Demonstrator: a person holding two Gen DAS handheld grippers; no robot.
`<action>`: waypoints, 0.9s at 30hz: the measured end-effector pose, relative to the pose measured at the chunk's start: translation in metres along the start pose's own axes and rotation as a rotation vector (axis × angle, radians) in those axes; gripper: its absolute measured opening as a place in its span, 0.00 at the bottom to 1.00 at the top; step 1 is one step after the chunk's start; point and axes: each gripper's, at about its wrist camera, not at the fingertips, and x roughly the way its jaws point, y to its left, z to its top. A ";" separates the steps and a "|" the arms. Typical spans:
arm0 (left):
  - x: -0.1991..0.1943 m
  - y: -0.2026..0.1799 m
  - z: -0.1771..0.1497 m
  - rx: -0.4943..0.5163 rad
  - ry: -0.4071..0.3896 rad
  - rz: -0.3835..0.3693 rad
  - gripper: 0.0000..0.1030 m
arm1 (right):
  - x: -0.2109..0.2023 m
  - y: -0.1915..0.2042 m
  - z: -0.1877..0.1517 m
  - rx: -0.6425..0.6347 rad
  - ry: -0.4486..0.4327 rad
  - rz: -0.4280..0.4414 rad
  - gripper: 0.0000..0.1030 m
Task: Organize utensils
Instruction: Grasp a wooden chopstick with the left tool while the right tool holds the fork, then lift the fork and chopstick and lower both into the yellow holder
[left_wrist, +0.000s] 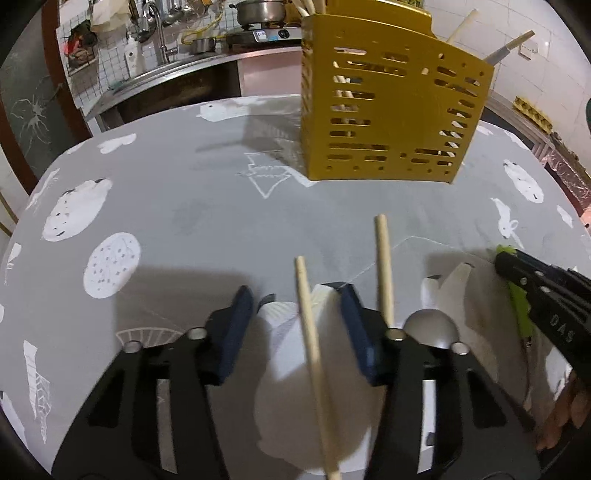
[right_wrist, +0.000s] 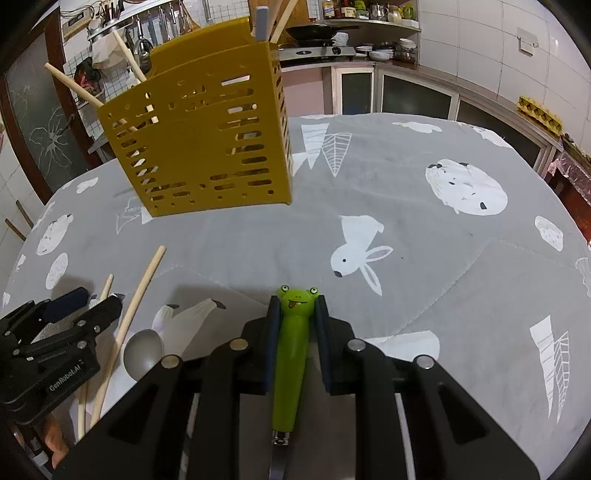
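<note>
I see the bench (right_wrist: 424, 229) under its grey cloth with white prints, and at its far side the yellow slotted holder (right_wrist: 207, 136) standing upright with sticks and a grey handle poking out of the top. My right hand-held gripper (right_wrist: 295, 328) is clamped on the green frog-faced handle (right_wrist: 293, 347) of a utensil, near me. My left hand-held gripper (left_wrist: 295, 325) stands partly open astride one chopstick (left_wrist: 314, 365), pads not touching it, with a second chopstick (left_wrist: 384, 266) and a metal spoon (left_wrist: 430, 328) lying just right of it.
</note>
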 end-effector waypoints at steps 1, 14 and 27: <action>0.000 -0.002 0.001 0.002 0.006 -0.007 0.31 | 0.000 0.000 0.000 -0.001 -0.001 0.000 0.19; 0.004 -0.006 0.011 -0.018 0.048 0.038 0.05 | -0.003 -0.001 -0.002 0.010 -0.013 0.007 0.19; -0.026 0.014 0.011 -0.072 -0.060 -0.054 0.04 | -0.043 -0.003 0.006 0.022 -0.129 0.023 0.18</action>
